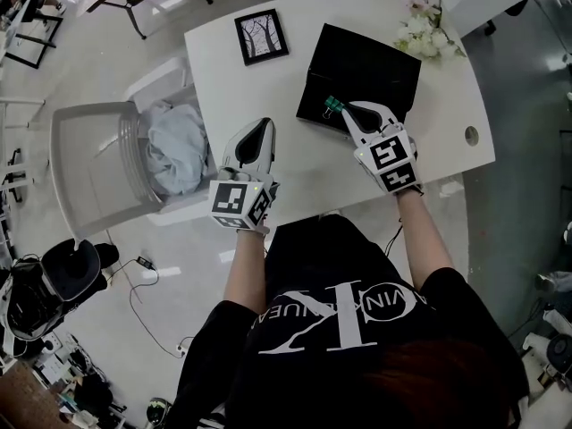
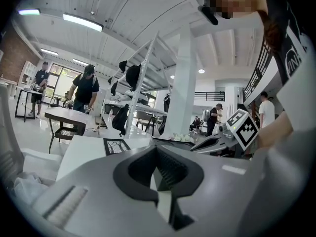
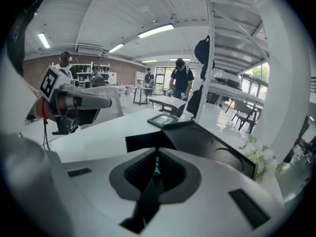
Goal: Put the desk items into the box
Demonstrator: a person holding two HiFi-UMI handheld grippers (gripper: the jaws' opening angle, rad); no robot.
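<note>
Two hand-held grippers at a white table (image 1: 304, 172), shown from the head view and from each gripper's own view.

Left gripper (image 1: 258, 130): low over the near part of the table, left of the box and well apart from it. Its jaws are pressed together with nothing between them.

Right gripper (image 1: 344, 114): jaws clamped on a green binder clip (image 1: 333, 105), which appears in the right gripper view as a thin teal strip between the ribbed pads. The clip is held at the near left part of the black box (image 1: 371, 70). Whether it touches the box cannot be told.

Black box: open, on the far right half of the table.

Picture frame (image 1: 261, 37): flat on the table, just left of the box, towards the far edge.

White flowers (image 1: 424, 29): at the far right corner, just beside the box.

Grey chair (image 1: 89, 164): on the floor left of the table, with a pale crumpled cloth (image 1: 179, 146) on it.

Background of both gripper views: several people standing at other tables in a bright hall.
</note>
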